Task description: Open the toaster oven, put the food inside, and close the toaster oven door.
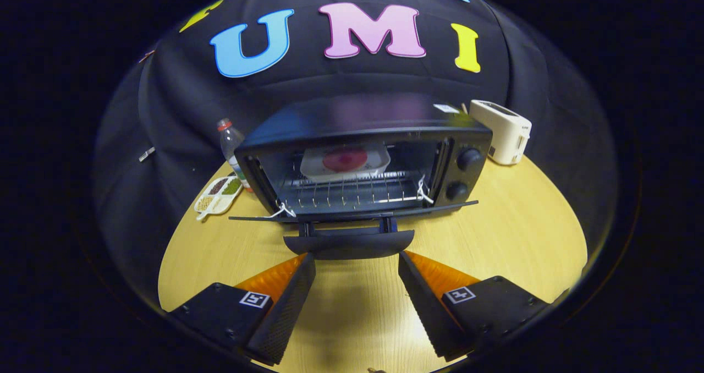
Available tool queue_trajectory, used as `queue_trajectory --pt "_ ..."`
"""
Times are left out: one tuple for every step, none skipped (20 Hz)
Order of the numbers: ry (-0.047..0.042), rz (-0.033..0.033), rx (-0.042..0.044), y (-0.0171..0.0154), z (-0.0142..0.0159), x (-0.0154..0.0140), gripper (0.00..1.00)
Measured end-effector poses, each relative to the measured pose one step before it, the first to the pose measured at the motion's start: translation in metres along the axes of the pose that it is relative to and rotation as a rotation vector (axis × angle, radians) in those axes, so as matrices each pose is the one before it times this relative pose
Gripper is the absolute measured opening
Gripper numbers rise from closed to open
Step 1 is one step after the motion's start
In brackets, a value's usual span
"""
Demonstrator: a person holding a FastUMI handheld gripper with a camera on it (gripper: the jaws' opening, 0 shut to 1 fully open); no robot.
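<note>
One step left: food (345, 159) sits far back on the toaster oven (363, 158) rack, door (352, 213) down flat. Gripper (356, 263) fingers spread, empty, near the handle (348, 244). Risk: off-centre lift slips, door drops back.

Wooden table (511, 219) bearing toaster oven (363, 158)

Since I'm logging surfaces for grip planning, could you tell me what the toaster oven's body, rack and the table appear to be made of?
With the gripper open: toaster oven body looks like black painted metal, faintly glossy. Its rack is shiny wire, likely steel. The table shows pale wood grain, possibly laminate.
</note>
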State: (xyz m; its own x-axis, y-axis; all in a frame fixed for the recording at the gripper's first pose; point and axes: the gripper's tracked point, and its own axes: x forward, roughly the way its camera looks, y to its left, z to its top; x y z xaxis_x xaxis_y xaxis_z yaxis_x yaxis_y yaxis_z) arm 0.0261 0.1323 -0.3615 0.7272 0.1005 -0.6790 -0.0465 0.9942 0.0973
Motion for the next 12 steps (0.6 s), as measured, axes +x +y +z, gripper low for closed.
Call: queue_trajectory --pt "-0.01341 0.00337 -0.00268 0.00213 0.00902 -0.00301 0.99" --pt "-0.01472 0.00547 0.00327 0.0024 0.006 -0.00282 0.99" --pt "-0.00889 0.00569 0.00135 0.00215 0.00352 -0.005 0.99" --pt "-0.00384 0.00607 -0.00348 0.00123 0.00408 -0.00341 0.99" --pt "0.00226 0.00631 -0.00362 0.00076 0.00097 -0.00576 0.99" --pt "-0.00191 0.01659 -0.00095 0.00053 0.00197 -0.00405 0.99" --pt "-0.01175 0.0087 -0.00173 -0.00088 0.00266 -0.00689 0.99" --pt "-0.02487 0.0065 -0.00409 -0.00453 0.00714 -0.01158 0.99" --pt "-0.02532 0.01395 0.00212 -0.00351 0.00798 -0.01342 0.99" --pt "-0.02373 0.01118 0.00984 -0.00499 0.00911 -0.01408 0.99" --pt "-0.03629 0.01226 0.014 -0.00492 0.01266 -0.01538 0.99" --pt "-0.04921 0.00282 0.01281 -0.0067 0.01615 -0.01503 0.99"
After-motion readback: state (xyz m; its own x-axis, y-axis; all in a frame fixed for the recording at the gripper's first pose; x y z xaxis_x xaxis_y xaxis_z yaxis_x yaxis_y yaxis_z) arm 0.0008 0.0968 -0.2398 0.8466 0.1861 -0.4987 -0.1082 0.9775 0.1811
